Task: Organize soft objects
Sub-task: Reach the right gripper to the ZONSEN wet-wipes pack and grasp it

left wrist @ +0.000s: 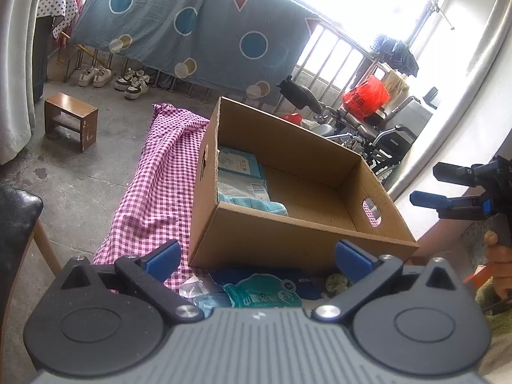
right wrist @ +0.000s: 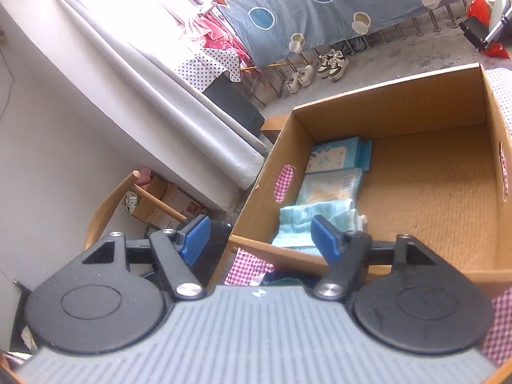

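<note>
An open cardboard box [left wrist: 272,236] stands on a pink checked cloth [left wrist: 160,192]. Inside, along one wall, lie a folded light blue towel [right wrist: 304,220], a pale tissue pack [right wrist: 332,188] and a blue-and-white pack [right wrist: 336,156]; the remaining box floor [right wrist: 432,192] is bare. My left gripper [left wrist: 257,256] is open and empty in front of the box, above a teal pack [left wrist: 262,294] and a dark blue pack [left wrist: 307,284]. My right gripper [right wrist: 260,240] is open and empty over the box's near corner; it also shows as the right gripper [left wrist: 427,184] beside the box.
A wooden stool [left wrist: 72,120] stands on the concrete floor to the left, and a black-seated chair [left wrist: 16,211] is at the near left. A wheelchair [left wrist: 384,140] is behind the box. Shoes [left wrist: 128,81] line up under a hanging sheet [left wrist: 192,32]. A hand [left wrist: 499,262] grips the right tool.
</note>
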`<state>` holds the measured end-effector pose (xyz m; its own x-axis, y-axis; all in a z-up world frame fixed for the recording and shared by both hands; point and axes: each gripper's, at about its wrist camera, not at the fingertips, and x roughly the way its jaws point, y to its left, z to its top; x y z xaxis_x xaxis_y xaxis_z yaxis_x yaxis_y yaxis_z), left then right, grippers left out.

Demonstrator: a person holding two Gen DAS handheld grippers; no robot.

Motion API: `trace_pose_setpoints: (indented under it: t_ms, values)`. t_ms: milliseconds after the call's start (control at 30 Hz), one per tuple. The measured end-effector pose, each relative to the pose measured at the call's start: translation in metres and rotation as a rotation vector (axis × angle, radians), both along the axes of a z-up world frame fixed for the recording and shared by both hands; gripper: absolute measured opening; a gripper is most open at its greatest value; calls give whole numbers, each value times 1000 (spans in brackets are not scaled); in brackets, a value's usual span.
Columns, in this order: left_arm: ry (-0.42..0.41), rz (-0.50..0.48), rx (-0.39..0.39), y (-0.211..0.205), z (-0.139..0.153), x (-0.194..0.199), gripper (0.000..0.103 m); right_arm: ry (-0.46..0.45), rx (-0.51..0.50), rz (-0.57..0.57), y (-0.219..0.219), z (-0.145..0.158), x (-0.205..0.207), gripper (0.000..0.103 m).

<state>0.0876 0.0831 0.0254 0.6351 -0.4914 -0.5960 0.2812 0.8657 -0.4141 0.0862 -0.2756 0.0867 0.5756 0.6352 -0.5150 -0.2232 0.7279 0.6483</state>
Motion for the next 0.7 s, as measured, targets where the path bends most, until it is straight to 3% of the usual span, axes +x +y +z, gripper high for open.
trace_pose_setpoints:
  t_ms: [200, 333, 467, 700]
  values:
    - [66, -90, 57, -24, -18, -8, 103, 138, 65, -26, 13, -71, -29, 71]
    - [77, -120, 118, -39, -30, -11, 97, 197, -65, -40, 45, -109, -30, 65]
    - [92, -152, 135, -47, -39, -6, 93, 210, -215, -41, 72, -127, -22, 60]
    - [142, -194, 132, -56, -55, 12, 90, 263, -307, -4, 92, -141, 1, 60]
